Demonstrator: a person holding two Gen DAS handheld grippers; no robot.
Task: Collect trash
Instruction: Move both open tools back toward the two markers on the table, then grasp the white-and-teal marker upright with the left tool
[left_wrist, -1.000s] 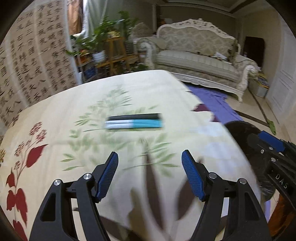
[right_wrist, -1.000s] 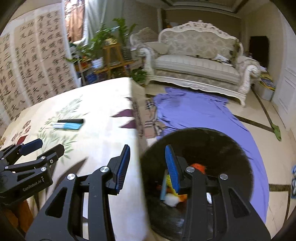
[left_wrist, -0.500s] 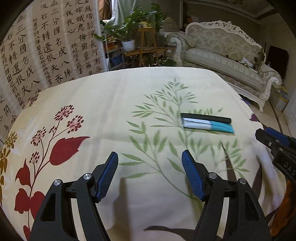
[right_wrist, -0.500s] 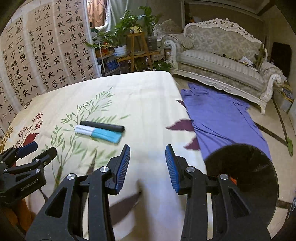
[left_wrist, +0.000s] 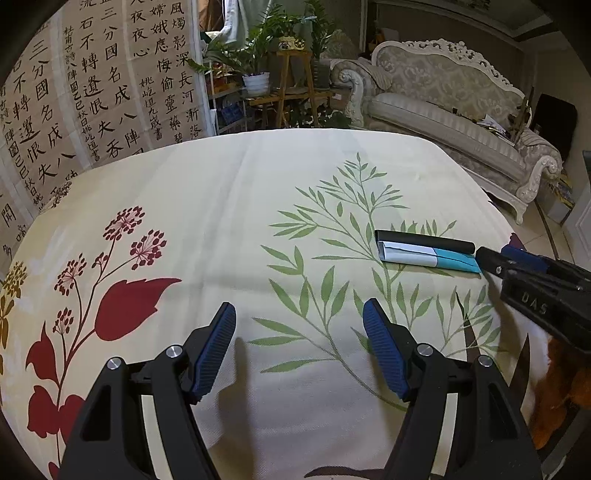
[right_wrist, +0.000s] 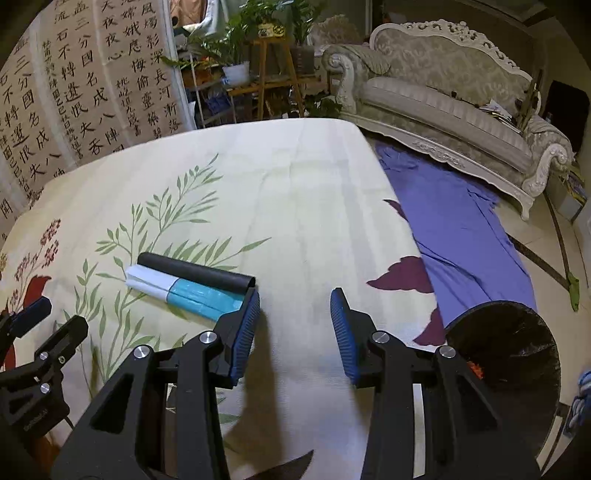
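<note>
A black roll (right_wrist: 195, 272) and a white-and-teal roll (right_wrist: 184, 291) lie side by side on the floral tablecloth (right_wrist: 295, 206). In the left wrist view the black roll (left_wrist: 424, 240) and the white-and-teal roll (left_wrist: 428, 256) lie to the right. My right gripper (right_wrist: 294, 325) hovers open over the cloth, its left fingertip just beside the teal end, nothing between its jaws. My left gripper (left_wrist: 299, 343) is open over bare cloth, left of the rolls. A black trash bin (right_wrist: 506, 354) stands on the floor at the right, with some litter inside.
A purple cloth (right_wrist: 454, 229) lies on the floor beyond the table's right edge. An ornate sofa (right_wrist: 443, 99), a plant stand (right_wrist: 273, 74) and a calligraphy screen (left_wrist: 74, 96) stand behind the table. The table drops off close on the right.
Both grippers swung left from the bin side to over the table. The rolls now sit nearer my right gripper's left finger. Neither gripper's opening changed.
</note>
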